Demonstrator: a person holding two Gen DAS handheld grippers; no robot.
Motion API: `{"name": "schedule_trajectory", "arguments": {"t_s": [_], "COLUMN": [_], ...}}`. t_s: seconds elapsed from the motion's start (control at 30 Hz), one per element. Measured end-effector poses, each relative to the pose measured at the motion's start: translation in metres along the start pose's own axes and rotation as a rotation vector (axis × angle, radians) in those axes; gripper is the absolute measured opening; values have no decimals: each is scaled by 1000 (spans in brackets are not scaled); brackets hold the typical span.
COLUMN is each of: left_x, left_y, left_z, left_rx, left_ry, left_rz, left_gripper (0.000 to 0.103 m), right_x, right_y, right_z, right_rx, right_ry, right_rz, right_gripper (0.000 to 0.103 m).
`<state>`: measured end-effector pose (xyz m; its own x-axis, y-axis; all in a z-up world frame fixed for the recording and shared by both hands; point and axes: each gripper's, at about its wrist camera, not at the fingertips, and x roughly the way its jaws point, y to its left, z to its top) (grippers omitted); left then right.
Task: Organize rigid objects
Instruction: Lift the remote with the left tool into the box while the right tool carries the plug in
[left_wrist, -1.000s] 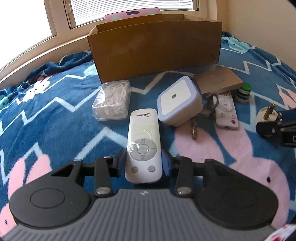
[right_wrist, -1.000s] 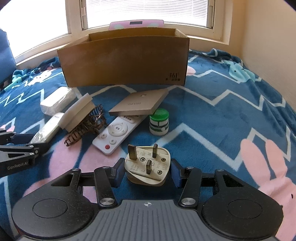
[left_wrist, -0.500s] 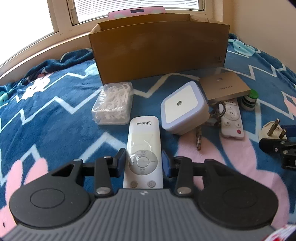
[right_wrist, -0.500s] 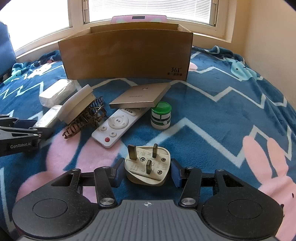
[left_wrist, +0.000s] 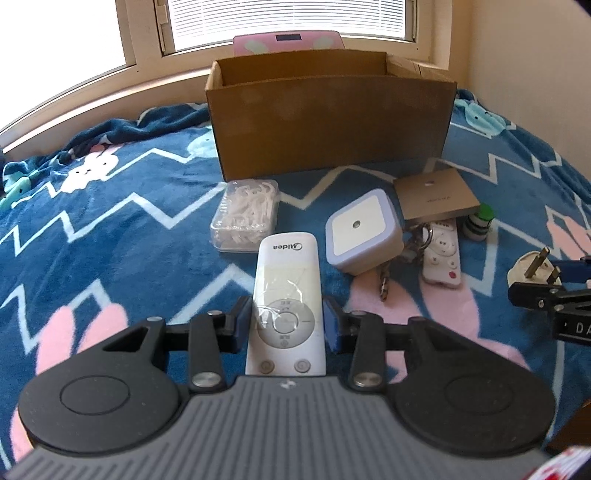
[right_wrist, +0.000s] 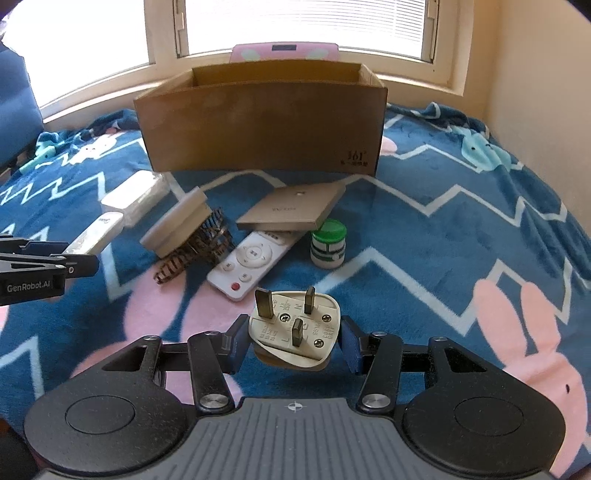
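Bright daylight through the window (left_wrist: 288, 22) behind the cardboard box (right_wrist: 258, 125) — panes blown out white. Soft shadows on the blanket (right_wrist: 461, 229). Strong fisheye bending, dark corners — slight overall blur.

Cardboard box (left_wrist: 328, 122) at back of bed (left_wrist: 110, 229). Floss pick case (left_wrist: 245, 216) before box; night light (left_wrist: 364, 230) to right; flat box (left_wrist: 436, 199) overlapping small remote (left_wrist: 443, 254); jar (left_wrist: 480, 223) rightmost.

Two remotes (left_wrist: 286, 302) (left_wrist: 443, 256), one box (left_wrist: 328, 122), one plug (right_wrist: 295, 332), one green-capped jar (right_wrist: 327, 243).
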<state>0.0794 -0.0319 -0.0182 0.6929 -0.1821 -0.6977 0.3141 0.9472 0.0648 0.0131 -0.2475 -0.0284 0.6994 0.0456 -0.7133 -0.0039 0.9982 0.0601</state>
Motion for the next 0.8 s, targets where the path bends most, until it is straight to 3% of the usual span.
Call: {"name": "schedule_trajectory", "arguments": {"t_s": [0.57, 0.8], "left_x": [-40, -41], "left_y": [2, 5], "left_z": [27, 63], "left_rx": [1, 18], "left_ry": [-45, -75], "left_rz": [-17, -40], "left_gripper": [35, 35], "right_x": [-32, -34], "right_y": [7, -6], "right_z": [27, 63], "right_rx": [-35, -17], "right_ry": [-53, -75], "right_rz": [37, 83], "right_gripper": [48, 48]}}
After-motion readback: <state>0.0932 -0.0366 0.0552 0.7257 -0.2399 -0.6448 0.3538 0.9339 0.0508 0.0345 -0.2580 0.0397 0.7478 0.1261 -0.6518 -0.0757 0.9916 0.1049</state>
